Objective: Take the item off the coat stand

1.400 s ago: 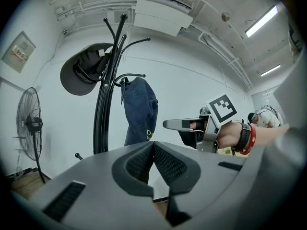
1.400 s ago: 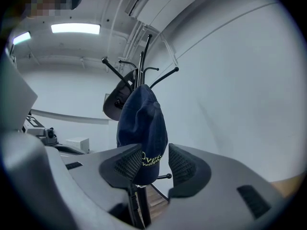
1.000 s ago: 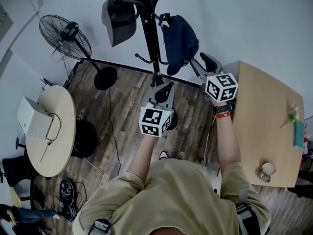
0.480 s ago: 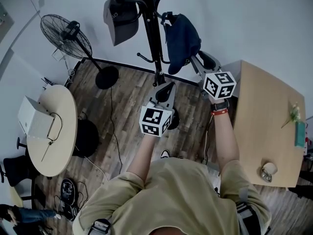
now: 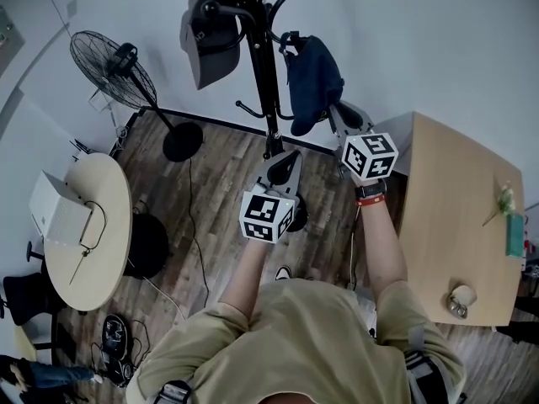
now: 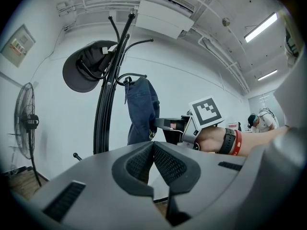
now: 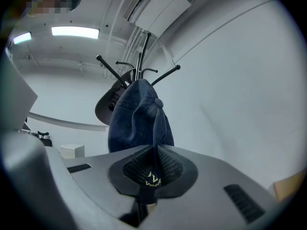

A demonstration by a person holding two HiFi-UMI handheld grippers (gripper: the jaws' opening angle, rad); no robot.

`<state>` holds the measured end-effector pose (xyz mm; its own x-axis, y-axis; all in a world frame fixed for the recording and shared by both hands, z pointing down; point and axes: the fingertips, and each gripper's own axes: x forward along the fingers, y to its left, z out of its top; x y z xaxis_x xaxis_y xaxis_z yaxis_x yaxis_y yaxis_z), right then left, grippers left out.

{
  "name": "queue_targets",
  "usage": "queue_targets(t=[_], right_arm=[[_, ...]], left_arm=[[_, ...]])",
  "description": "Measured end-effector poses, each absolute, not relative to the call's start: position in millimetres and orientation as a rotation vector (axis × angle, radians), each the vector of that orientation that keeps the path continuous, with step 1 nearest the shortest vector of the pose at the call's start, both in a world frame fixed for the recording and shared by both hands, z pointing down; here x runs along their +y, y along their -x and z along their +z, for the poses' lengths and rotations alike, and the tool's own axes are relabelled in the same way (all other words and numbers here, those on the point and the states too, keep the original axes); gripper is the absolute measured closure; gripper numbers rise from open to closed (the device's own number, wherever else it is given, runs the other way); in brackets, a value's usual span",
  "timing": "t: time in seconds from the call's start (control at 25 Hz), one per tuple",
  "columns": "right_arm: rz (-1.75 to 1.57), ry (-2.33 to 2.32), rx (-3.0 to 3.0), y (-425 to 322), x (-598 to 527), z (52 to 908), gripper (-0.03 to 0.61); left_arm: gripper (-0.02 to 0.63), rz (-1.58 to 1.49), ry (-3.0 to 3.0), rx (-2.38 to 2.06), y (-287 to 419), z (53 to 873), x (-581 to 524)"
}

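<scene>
A navy blue cap (image 5: 312, 74) hangs on a hook of the black coat stand (image 5: 263, 66). My right gripper (image 5: 333, 118) points level at it, and its jaws have just been closing. They are now shut on the cap's lower edge. In the right gripper view the cap (image 7: 136, 114) rises out of the gripper (image 7: 154, 150), with a yellow logo pinched between the pads. My left gripper (image 5: 286, 160) hovers lower, near the pole, shut and empty. The left gripper view shows that gripper (image 6: 153, 147), the cap (image 6: 141, 114) and the stand (image 6: 106, 104) beyond it.
A dark grey hat (image 5: 210, 36) hangs on the stand's other side. A standing fan (image 5: 114, 61) is at the left wall. A round table (image 5: 105, 251) with a white box (image 5: 57, 209) sits at the left, a wooden table (image 5: 455, 217) at the right. Cables lie on the floor.
My right gripper moved up and left to the navy cap, and its jaws went from open to shut on the cap's lower edge. The left gripper stayed in place.
</scene>
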<state>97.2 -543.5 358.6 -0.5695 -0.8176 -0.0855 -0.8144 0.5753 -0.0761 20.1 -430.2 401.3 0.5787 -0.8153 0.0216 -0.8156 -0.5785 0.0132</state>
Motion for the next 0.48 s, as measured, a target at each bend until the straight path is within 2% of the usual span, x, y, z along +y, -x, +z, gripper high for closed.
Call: queue_targets(t=[0.48], right_arm=[[-0.040, 1.434, 2.580, -119, -536, 344, 0.555]], left_arm=[[0.591, 0.021, -2.784, -1.406, -26, 402, -431]])
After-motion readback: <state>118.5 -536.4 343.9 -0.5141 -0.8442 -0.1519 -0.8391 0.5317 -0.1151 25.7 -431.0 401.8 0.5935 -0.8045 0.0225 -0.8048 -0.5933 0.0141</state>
